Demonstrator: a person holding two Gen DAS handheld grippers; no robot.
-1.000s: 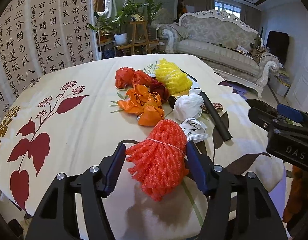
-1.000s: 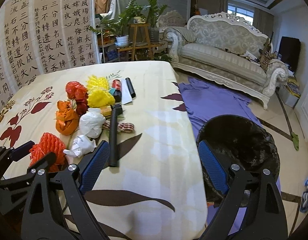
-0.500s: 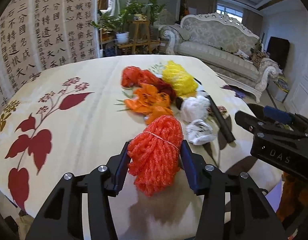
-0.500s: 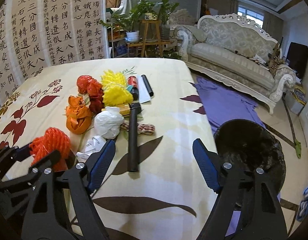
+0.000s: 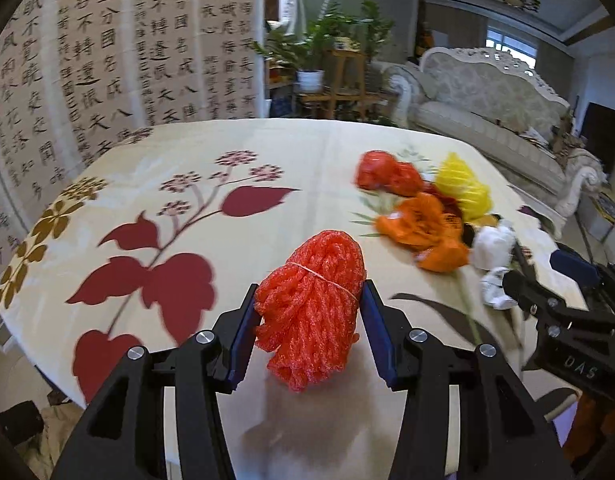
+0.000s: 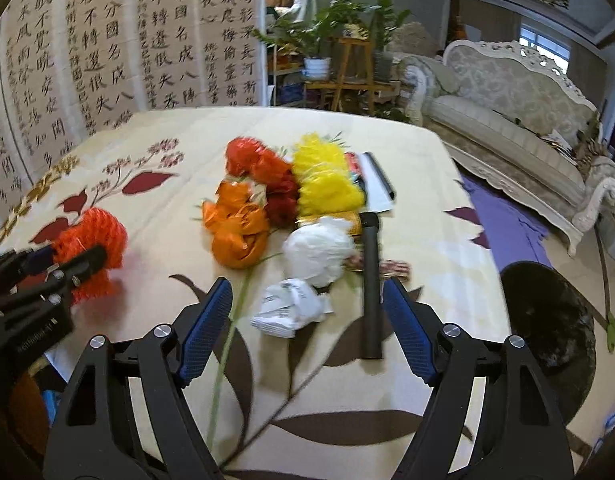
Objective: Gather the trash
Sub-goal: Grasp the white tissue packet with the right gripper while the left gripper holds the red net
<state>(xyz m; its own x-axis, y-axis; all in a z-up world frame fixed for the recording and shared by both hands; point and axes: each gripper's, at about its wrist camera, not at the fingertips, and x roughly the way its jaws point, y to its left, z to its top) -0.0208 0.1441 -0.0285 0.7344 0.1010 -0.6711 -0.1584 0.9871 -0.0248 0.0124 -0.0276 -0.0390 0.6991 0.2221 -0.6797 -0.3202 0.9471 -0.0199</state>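
Clamping the red mesh bundle (image 5: 311, 304), the left gripper (image 5: 309, 332) held firm; the right gripper (image 6: 307, 328) gaped empty above crumpled white paper (image 6: 291, 308).

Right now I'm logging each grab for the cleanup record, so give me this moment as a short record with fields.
surface: table with a leaf-print cloth
left gripper: fingers clamped on the red net bundle; they have just been closing on it
right gripper: open, nothing held, above the crumpled white paper
left to collect: orange bag, yellow net, white bag, black tube
bin: black trash bin on the floor beside the table
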